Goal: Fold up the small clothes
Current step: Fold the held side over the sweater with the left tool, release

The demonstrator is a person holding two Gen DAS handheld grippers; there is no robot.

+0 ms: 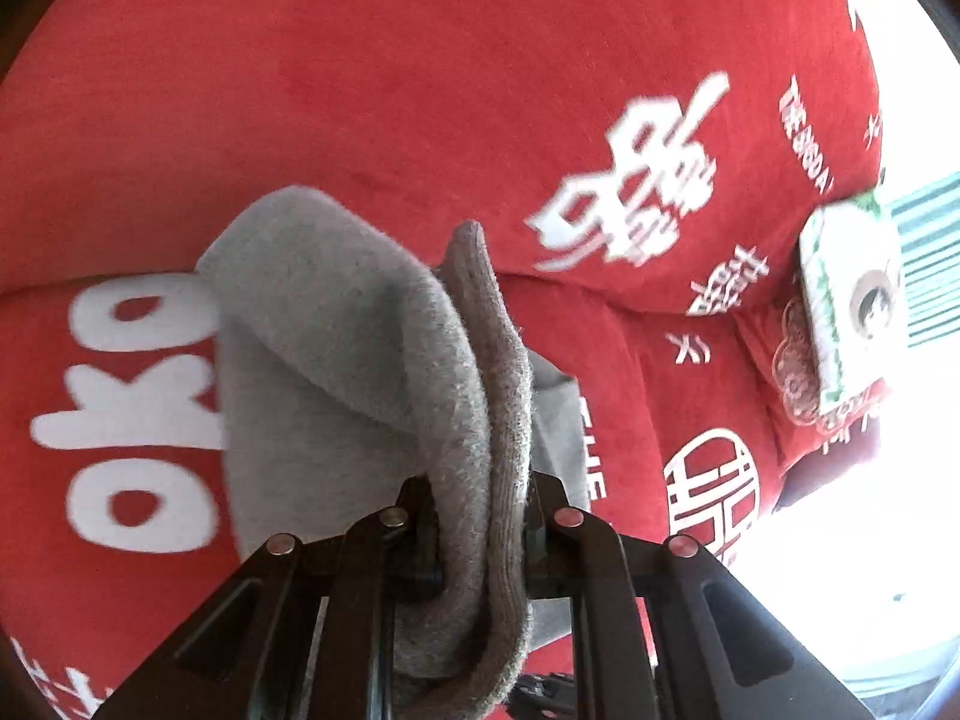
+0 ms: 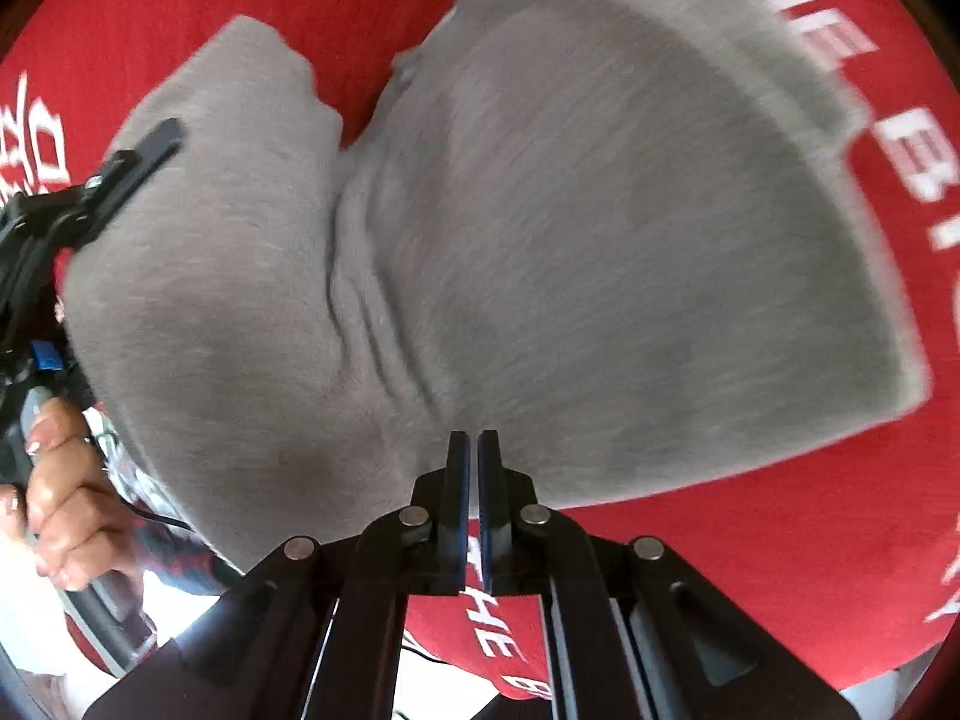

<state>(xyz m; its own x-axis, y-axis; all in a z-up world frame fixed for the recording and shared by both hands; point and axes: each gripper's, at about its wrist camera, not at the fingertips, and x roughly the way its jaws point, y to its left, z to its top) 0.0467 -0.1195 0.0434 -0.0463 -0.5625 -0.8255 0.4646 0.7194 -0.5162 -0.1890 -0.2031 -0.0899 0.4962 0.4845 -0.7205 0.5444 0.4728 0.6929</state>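
Note:
A small grey knit garment (image 2: pixel 540 228) lies partly lifted over a red blanket (image 1: pixel 360 60) with white lettering. My left gripper (image 1: pixel 480 498) is shut on a thick bunched edge of the grey garment (image 1: pixel 360 348), which hangs away in front of it. In the right wrist view the left gripper's finger (image 2: pixel 144 150) shows at the garment's left edge, with the person's hand (image 2: pixel 60 480) below it. My right gripper (image 2: pixel 473 438) has its fingers pressed together at the garment's near edge; no cloth shows between them.
The red blanket (image 2: pixel 780 540) covers a soft cushioned surface with a fold across it. A white and green patterned packet (image 1: pixel 852 300) lies at the blanket's right edge, beside a green striped cloth (image 1: pixel 930 252). Bright light washes out the lower right.

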